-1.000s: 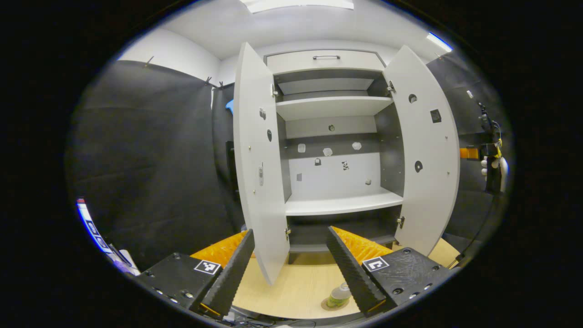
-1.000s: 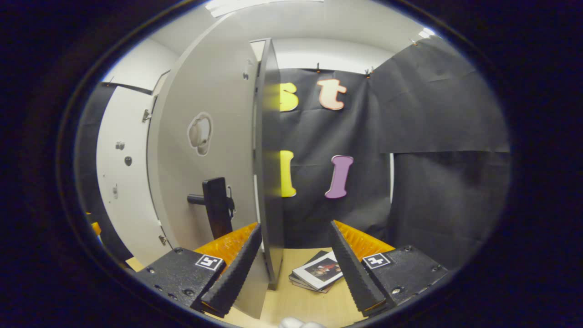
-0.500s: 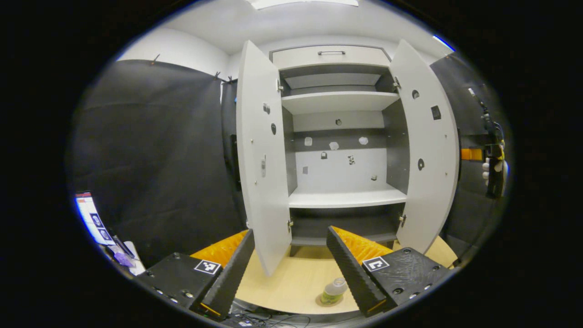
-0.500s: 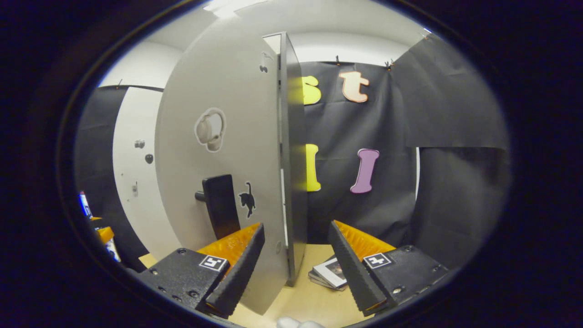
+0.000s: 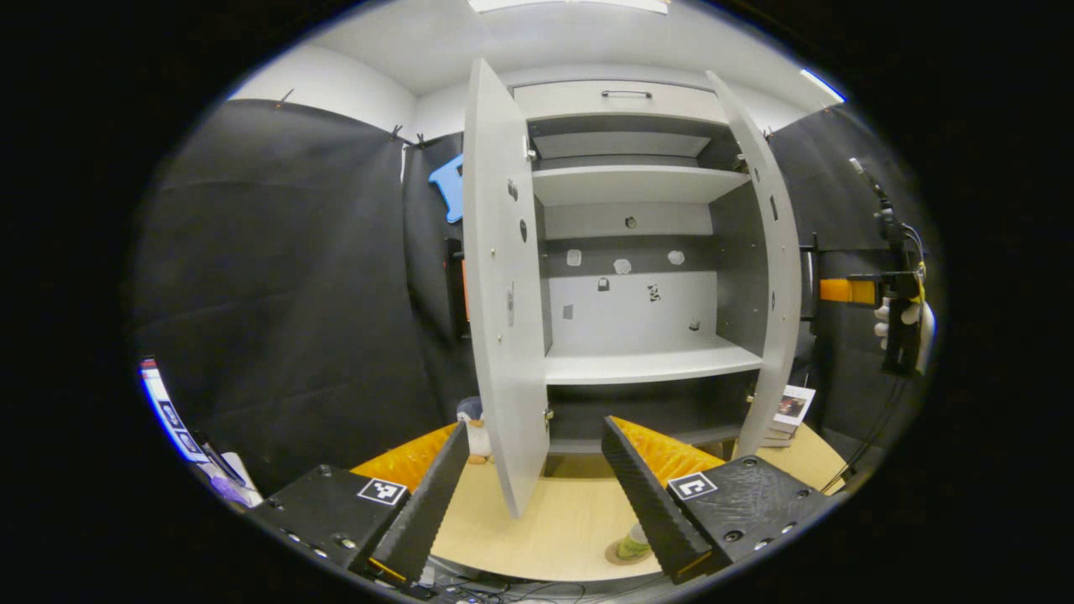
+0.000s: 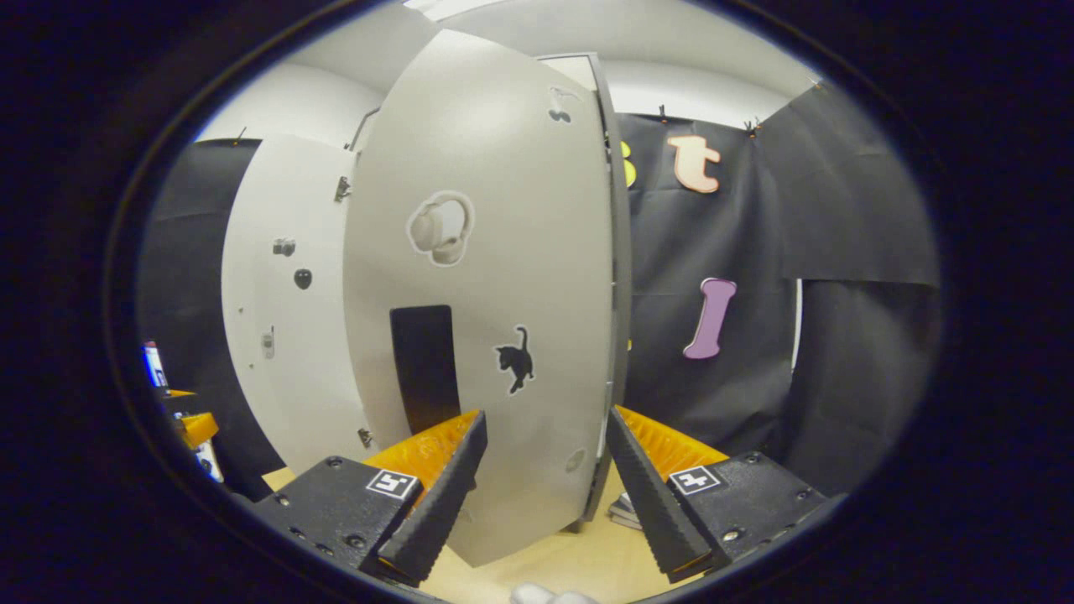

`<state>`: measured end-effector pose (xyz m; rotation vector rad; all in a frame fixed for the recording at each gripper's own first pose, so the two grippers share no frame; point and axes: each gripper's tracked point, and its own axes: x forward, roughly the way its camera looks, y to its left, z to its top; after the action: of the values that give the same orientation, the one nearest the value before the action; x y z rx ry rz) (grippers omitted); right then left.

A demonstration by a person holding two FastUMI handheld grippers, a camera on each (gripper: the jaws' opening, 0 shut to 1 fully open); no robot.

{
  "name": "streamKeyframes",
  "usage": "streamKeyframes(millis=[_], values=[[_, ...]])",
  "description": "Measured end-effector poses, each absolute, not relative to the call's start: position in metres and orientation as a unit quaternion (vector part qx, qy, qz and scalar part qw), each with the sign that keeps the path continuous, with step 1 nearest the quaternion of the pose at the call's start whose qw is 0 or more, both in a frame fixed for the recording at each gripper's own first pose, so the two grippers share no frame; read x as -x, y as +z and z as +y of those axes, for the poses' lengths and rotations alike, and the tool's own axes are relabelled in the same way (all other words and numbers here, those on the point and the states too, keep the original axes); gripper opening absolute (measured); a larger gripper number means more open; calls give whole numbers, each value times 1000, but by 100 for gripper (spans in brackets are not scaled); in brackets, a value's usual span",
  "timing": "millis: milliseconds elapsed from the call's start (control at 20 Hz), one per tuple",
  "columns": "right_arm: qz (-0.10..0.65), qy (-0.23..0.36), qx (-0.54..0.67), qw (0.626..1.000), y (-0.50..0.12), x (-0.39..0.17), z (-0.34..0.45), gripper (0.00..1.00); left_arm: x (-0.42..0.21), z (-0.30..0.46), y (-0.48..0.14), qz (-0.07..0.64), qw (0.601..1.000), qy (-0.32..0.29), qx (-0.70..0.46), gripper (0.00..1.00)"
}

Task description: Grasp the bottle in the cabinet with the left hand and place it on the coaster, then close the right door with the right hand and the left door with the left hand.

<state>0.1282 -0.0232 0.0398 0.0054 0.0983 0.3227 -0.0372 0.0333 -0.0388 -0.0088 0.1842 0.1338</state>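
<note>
L gripper [image 5: 530,495] jaws wide apart, holding nothing, hanging over the near edge of the bench [image 5: 554,524]. Left door [image 5: 502,294] open, nearly edge-on. Cabinet [image 5: 646,252] shelves bare. Bottle [image 5: 636,544] upright on coaster [image 5: 619,555] at bench near edge, long axis vertical, cap partly hidden behind L gripper's right finger. Right door [image 6: 491,294] partly swung, its outer face w/ black handle [image 6: 425,365] just ahead of R gripper [image 6: 544,491]; jaws apart, empty, contact w/ door can't tell.
</note>
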Motion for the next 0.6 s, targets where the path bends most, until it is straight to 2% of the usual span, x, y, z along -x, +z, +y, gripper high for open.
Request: streamKeyframes(millis=[150,200,300,400,450,600], values=[[66,180,-9,981,30,-118,7,96,32,46,-41,90,994,57,1,98],[65,178,-5,982,30,-115,12,93,30,51,-42,90,994,54,-1,98],[63,179,2,982,28,-108,23,93,25,57,-45,92,995,47,-2,98],[58,175,9,983,28,-99,31,96,22,63,-46,91,995,39,-2,97],[55,171,11,984,27,-94,33,93,20,66,-47,91,995,35,-1,98],[52,156,15,986,25,-80,38,96,16,73,-45,87,996,25,0,98]])
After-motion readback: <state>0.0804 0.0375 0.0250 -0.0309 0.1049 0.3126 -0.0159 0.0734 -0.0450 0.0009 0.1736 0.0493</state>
